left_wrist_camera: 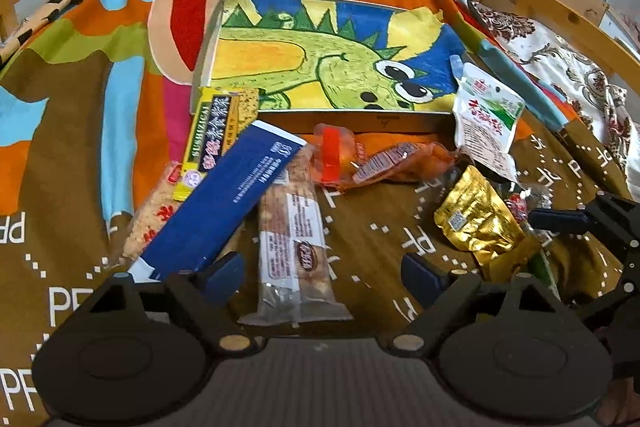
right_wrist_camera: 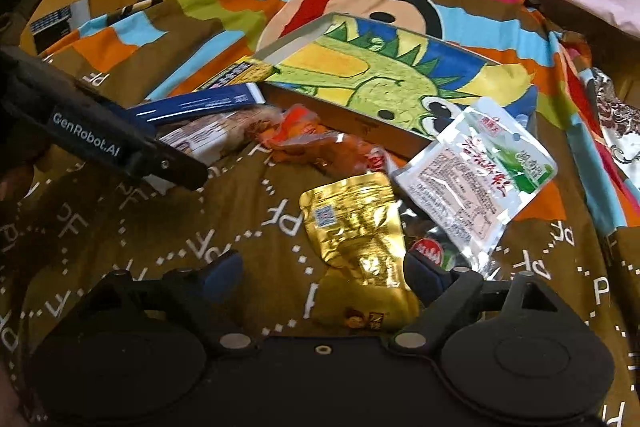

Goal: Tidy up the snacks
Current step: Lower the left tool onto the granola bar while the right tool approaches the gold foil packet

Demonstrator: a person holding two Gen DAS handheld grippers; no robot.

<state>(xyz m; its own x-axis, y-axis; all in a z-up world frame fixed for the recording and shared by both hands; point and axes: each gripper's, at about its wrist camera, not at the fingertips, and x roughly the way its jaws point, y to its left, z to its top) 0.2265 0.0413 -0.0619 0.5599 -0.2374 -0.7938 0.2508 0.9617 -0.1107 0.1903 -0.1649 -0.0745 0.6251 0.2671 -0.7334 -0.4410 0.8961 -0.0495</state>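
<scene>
Left wrist view: the left tongs point(left_wrist_camera: 322, 271) are standing apart, straddling the clear-wrapped bar point(left_wrist_camera: 294, 247) on the bed, nothing clamped. Right wrist view: the right tongs point(right_wrist_camera: 322, 275) are gaping around the gold pouch point(right_wrist_camera: 360, 239). Both likely need closing, then carrying to the dinosaur box point(right_wrist_camera: 384, 75).

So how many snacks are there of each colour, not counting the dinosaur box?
Counting only the packs that show:
Blue: 1, the long blue pack
Yellow: 1, the yellow bar
Clear with puffed rice: 2, the rice bar and the rice cake
Orange: 1, the orange pack
White and green: 1, the pouch
Gold: 1, the gold pouch
Red label, mostly hidden: 1
Total: 8
</scene>
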